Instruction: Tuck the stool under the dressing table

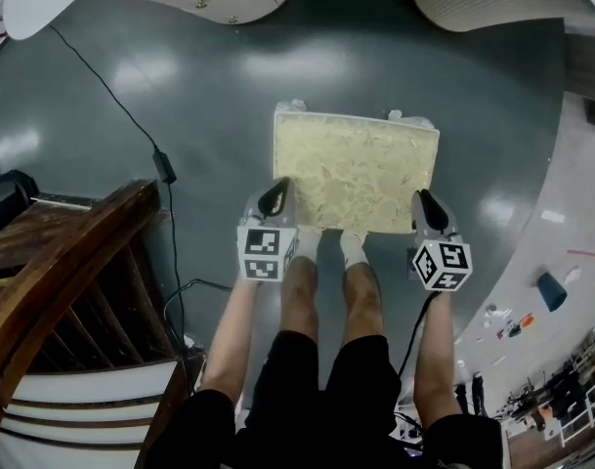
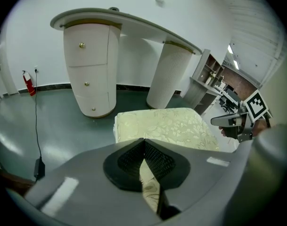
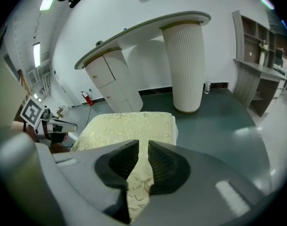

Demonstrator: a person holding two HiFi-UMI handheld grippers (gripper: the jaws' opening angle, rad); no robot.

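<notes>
The stool (image 1: 356, 169) is a low square seat with a pale yellow floral cushion, standing on the grey floor in front of the person's feet. My left gripper (image 1: 275, 198) hangs just above its near left corner, jaws shut with nothing between them. My right gripper (image 1: 424, 206) hovers at the near right corner, its jaws a narrow slit apart and empty. In the left gripper view the stool (image 2: 167, 126) lies beyond my left gripper (image 2: 144, 142); the right gripper view shows the stool (image 3: 129, 126) under my right gripper (image 3: 143, 147). The white dressing table (image 2: 124, 20) stands past the stool, on a drawer pedestal and a fluted pedestal.
A dark wooden frame (image 1: 63, 272) stands at the left, with a black cable (image 1: 165, 169) running across the floor beside it. Grey shelving (image 3: 256, 55) stands to the right of the dressing table (image 3: 143, 29). A red fire extinguisher (image 2: 28, 84) stands at the wall.
</notes>
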